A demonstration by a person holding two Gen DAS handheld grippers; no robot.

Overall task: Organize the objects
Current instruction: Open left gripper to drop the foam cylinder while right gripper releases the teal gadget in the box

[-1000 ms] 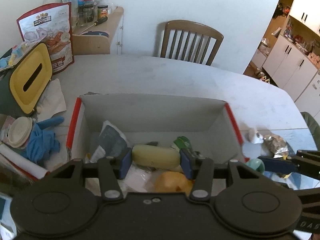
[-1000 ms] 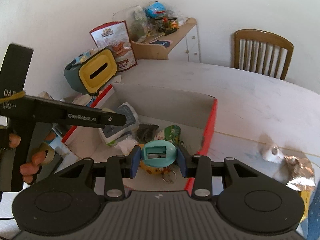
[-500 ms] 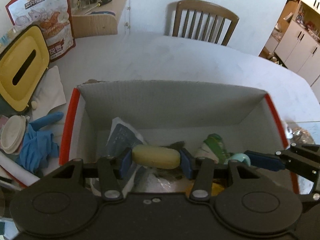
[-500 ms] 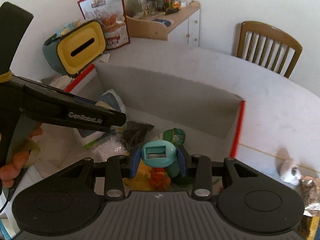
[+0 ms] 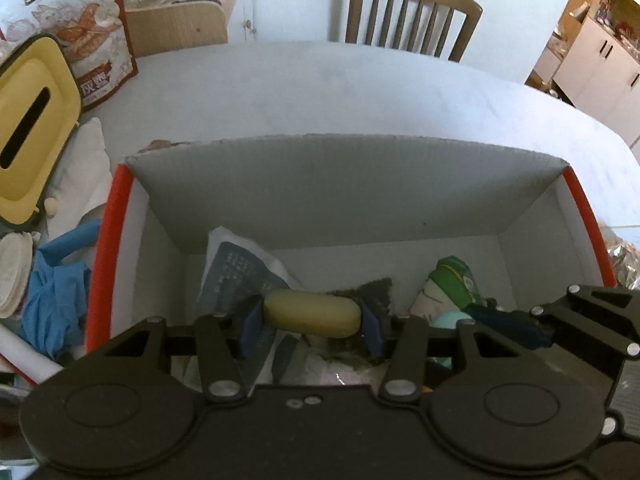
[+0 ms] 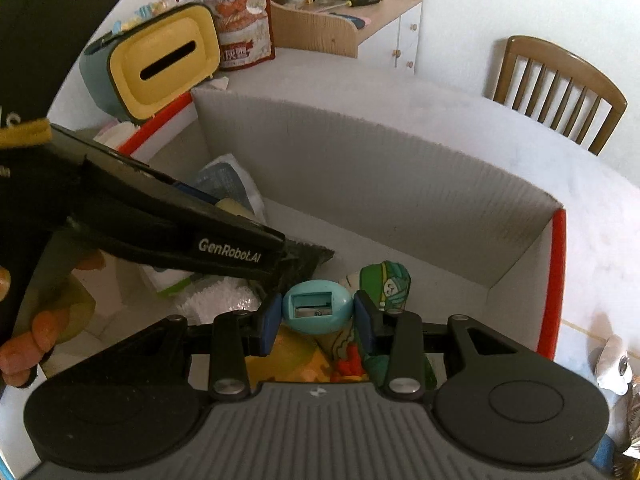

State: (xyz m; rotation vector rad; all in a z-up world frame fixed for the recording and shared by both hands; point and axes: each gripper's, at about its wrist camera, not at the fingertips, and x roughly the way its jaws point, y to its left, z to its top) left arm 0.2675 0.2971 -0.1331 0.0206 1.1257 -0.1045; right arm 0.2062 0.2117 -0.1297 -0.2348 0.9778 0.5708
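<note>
Both grippers are reaching lower into the box [image 5: 332, 184] than a second ago: its grey far wall is filling more of each view, and the chair [image 5: 412, 12] and table [image 5: 320, 92] are sitting higher in both. The left gripper [image 5: 312, 318] is clamping a yellow bar [image 5: 312, 317] endwise between its blue pads, above a white-and-blue packet [image 5: 236, 272] at the box's left. The right gripper [image 6: 316, 314] is pinching a teal sharpener [image 6: 316, 312] at narrow spread, just beside a green toy [image 6: 386, 284] at the box's right. In the right view the left tool's black body is covering the packet's lower part and most of the bar. The yellow and orange items under the sharpener are cut off by the gripper. The left view is showing the sharpener only as a sliver.
</note>
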